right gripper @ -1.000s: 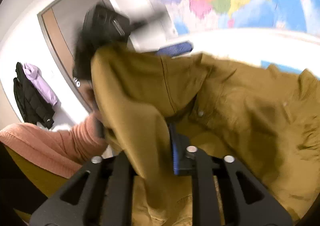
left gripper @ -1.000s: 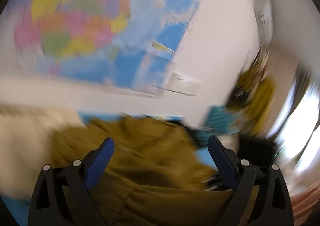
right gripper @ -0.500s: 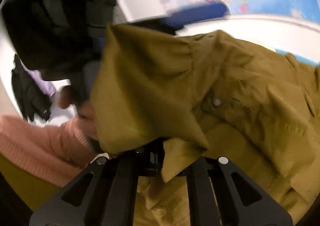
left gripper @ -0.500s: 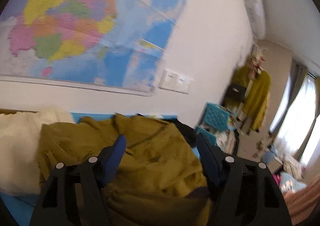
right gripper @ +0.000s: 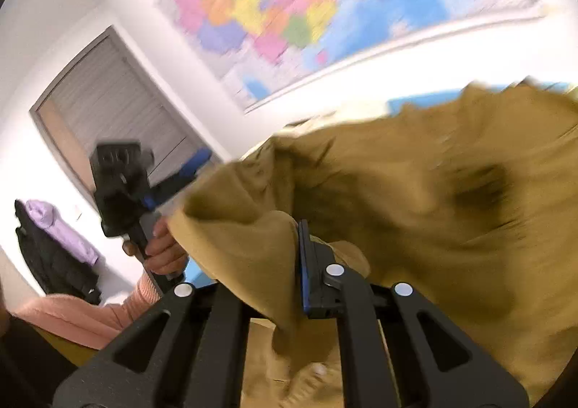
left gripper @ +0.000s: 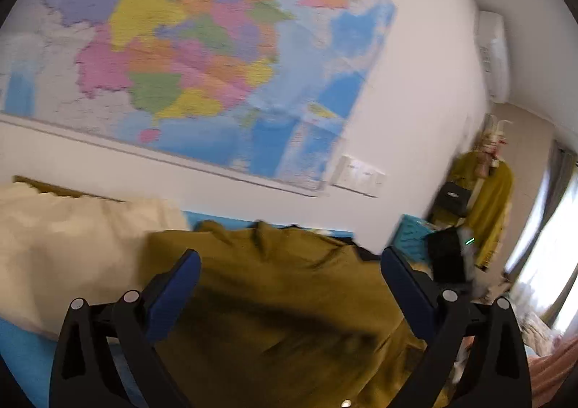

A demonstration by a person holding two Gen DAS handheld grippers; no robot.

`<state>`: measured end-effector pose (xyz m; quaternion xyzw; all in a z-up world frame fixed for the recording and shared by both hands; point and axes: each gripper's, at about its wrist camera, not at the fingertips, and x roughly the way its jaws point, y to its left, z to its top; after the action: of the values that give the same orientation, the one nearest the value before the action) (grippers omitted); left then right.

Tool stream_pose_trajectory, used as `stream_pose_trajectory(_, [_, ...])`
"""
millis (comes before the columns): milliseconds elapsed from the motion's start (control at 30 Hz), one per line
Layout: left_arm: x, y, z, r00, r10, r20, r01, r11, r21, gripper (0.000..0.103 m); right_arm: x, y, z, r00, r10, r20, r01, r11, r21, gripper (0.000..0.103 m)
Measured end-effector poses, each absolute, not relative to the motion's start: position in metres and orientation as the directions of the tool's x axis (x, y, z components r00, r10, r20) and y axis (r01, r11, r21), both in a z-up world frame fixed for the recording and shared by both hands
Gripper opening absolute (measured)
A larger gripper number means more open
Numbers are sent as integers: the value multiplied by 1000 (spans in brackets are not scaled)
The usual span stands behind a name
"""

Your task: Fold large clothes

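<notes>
Mustard shirt (right gripper: 415, 198) – right gripper (right gripper: 294, 263)

No text, label, brand or number can be read in either view. The large wall map (left gripper: 216, 57) shows coloured regions, but any place names on it are smeared by blur and too small to make out. The white wall plate (left gripper: 359, 177) beside the map and the air conditioner (left gripper: 493, 54) high on the wall show no legible markings.
</notes>
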<state>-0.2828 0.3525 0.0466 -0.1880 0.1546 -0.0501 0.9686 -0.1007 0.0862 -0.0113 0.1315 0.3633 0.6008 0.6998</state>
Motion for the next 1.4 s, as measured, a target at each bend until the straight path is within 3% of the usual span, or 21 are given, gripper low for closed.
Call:
stream_pose_trajectory(200, [-249,345,20,875,48,-482,-141,977,-160,96,-41,54,2,82,849,-522,-726,410,552,13])
stream_pose_trajectory(233, [-240,341,12,854,85,-514,-164,980,-109,96,-30,55,-6,98,816,-569,-714,456,531,19])
stream_pose_trajectory(300, [-221,335,-6,807,150,-572,-193,981,-15,96,-15,59,-27,93,760,-643,-668,527,526,42])
stream_pose_trajectory(333, [-206,333,-15,775,191,-602,-210,977,39,96,-9,63,-42,84,727,-681,-646,560,518,59])
stream_pose_trajectory(400, [-182,333,-27,733,263,-628,-243,963,119,94,-6,65,-66,96,678,-729,-627,610,485,64])
stream_pose_trajectory(500, [-161,343,-27,714,285,-640,-259,956,136,87,-10,52,-77,89,726,-682,-621,576,531,67])
stream_pose_trajectory(633, [-142,369,-18,684,289,-670,-314,946,87,67,-43,31,-67,156,741,-654,-701,549,455,86])
stream_pose_trajectory(767, [-118,383,-25,602,333,-726,-390,916,96,63,-69,23,-79,185,731,-657,-746,539,391,86])
stream_pose_trajectory(967, [-111,367,-35,585,379,-717,-358,914,192,69,-86,46,-87,311,664,-680,-804,565,184,86])
stream_pose_trajectory(1067, [-114,369,-33,589,363,-722,-354,919,174,69,-101,58,-81,389,629,-673,-832,554,36,86])
stream_pose_trajectory(1267, [-117,372,-32,603,343,-720,-348,925,149,70,-132,63,-74,451,645,-617,-860,498,-108,88])
stream_pose_trajectory(1300, [-117,372,-33,604,340,-721,-348,926,145,70,-133,67,-79,464,626,-627,-857,497,-137,86])
stream_pose_trajectory(1333, [-117,372,-33,606,337,-720,-348,927,141,71,-128,72,-85,475,592,-652,-846,510,-154,75])
stream_pose_trajectory(1367, [-117,373,-33,607,336,-720,-347,927,139,71,-118,76,-92,470,552,-689,-837,527,-148,49])
stream_pose_trajectory(1400, [-117,372,-33,608,335,-720,-347,928,139,72,-110,77,-94,439,544,-715,-839,533,-110,35])
